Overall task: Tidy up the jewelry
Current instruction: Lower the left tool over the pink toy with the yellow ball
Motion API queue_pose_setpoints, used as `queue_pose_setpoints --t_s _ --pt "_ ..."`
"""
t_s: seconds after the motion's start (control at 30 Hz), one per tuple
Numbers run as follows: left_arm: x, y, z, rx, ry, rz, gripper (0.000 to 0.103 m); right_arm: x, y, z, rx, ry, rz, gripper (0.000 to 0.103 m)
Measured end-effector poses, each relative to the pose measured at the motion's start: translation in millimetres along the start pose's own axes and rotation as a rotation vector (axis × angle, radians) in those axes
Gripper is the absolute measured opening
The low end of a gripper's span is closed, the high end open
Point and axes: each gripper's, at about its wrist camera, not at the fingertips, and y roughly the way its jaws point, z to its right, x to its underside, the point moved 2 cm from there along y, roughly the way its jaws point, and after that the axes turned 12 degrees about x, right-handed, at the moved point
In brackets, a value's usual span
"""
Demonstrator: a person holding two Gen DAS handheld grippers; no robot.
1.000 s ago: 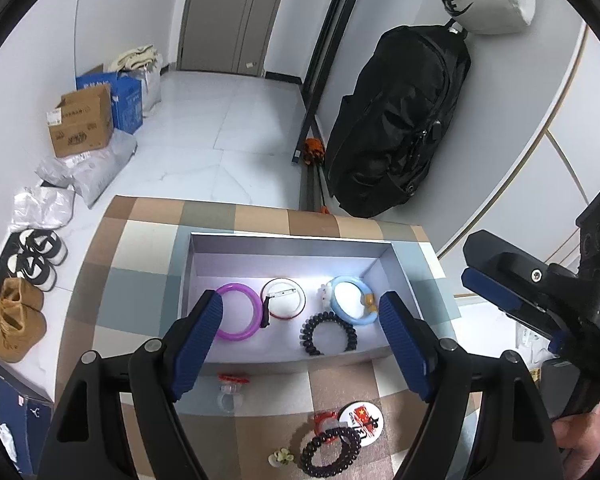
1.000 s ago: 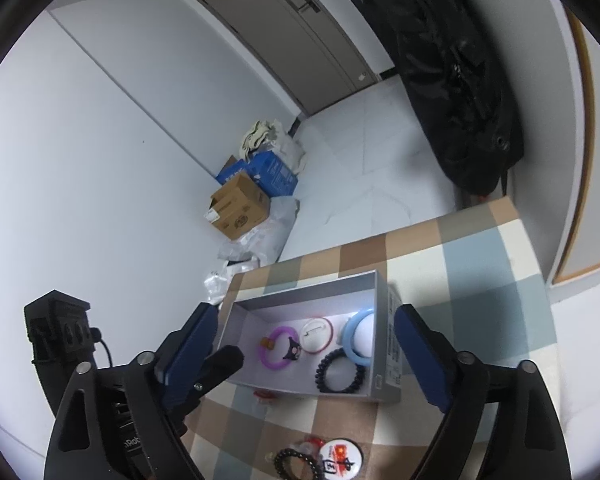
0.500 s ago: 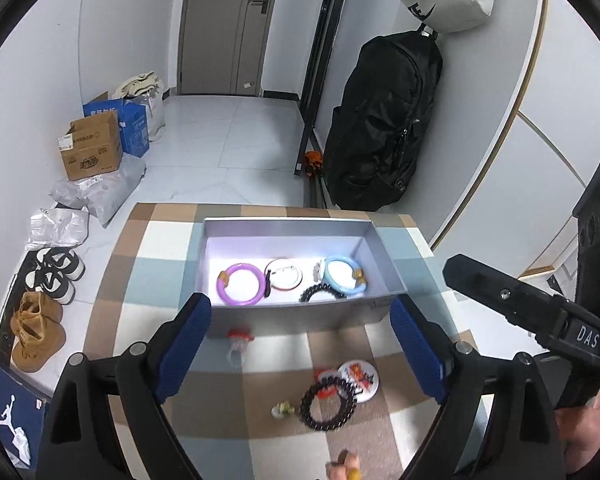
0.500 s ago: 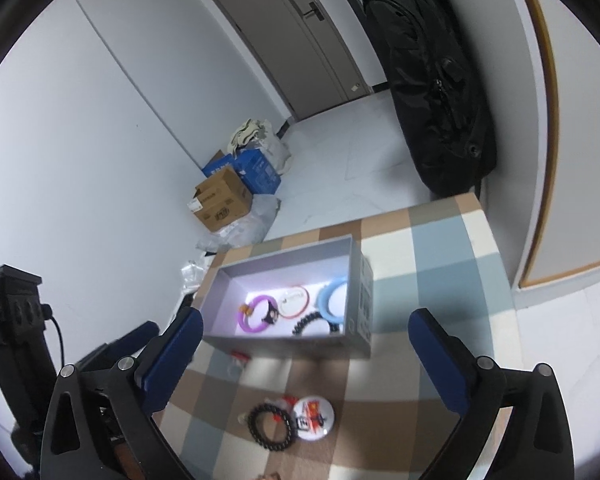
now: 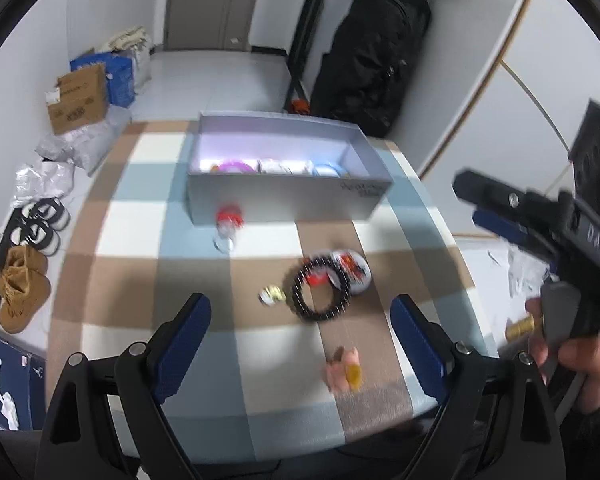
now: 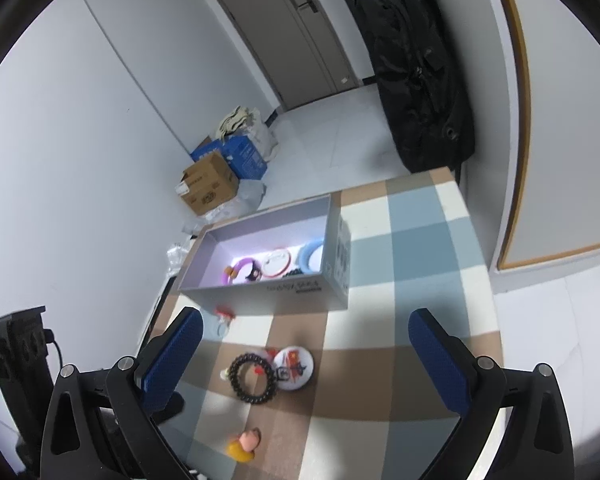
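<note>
A grey open box (image 5: 288,200) (image 6: 260,292) stands at the far side of the checked tablecloth. In it lie a purple bangle (image 6: 240,266), a white-and-red bangle (image 6: 276,262), a blue bangle (image 6: 310,254) and a black bead bracelet (image 6: 292,274). On the cloth lie a second black bead bracelet (image 5: 300,308) (image 6: 233,376), a round badge (image 5: 354,270) (image 6: 294,368), a red-topped clear piece (image 5: 228,220) (image 6: 224,318) and a pink-and-yellow piece (image 5: 346,370) (image 6: 244,444). My left gripper (image 5: 300,306) and right gripper (image 6: 305,317) hang open and empty above the loose pieces.
A small gold-and-white trinket (image 5: 272,295) lies left of the loose bracelet. Beyond the table stand a black bag (image 5: 372,60), cardboard boxes (image 5: 80,100) and shoes (image 5: 24,292) on the floor. A hand holds the right gripper's body (image 5: 540,216) over the table's right edge.
Both grippers have drawn back from over the box toward the table's near edge, with the jaws set wider. The box now sits farther off and the pink-and-yellow piece has come into view.
</note>
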Motion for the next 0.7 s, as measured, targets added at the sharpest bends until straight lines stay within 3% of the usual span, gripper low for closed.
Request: queue_pose_setpoints --t_s 0.2,0.4,0.7 --pt "20 18 0 0.020 -0.050 -0.117 0.088 7 -1 0 0.037 -0.017 0.001 0.103" --pt "29 18 6 0.036 -0.024 -0.126 0.085 12 -5 -1 0.060 -0.039 0.007 0.103" --pt "39 34 15 0.036 0.027 -0.206 0.048 13 -5 3 0.088 -0.035 0.002 0.103"
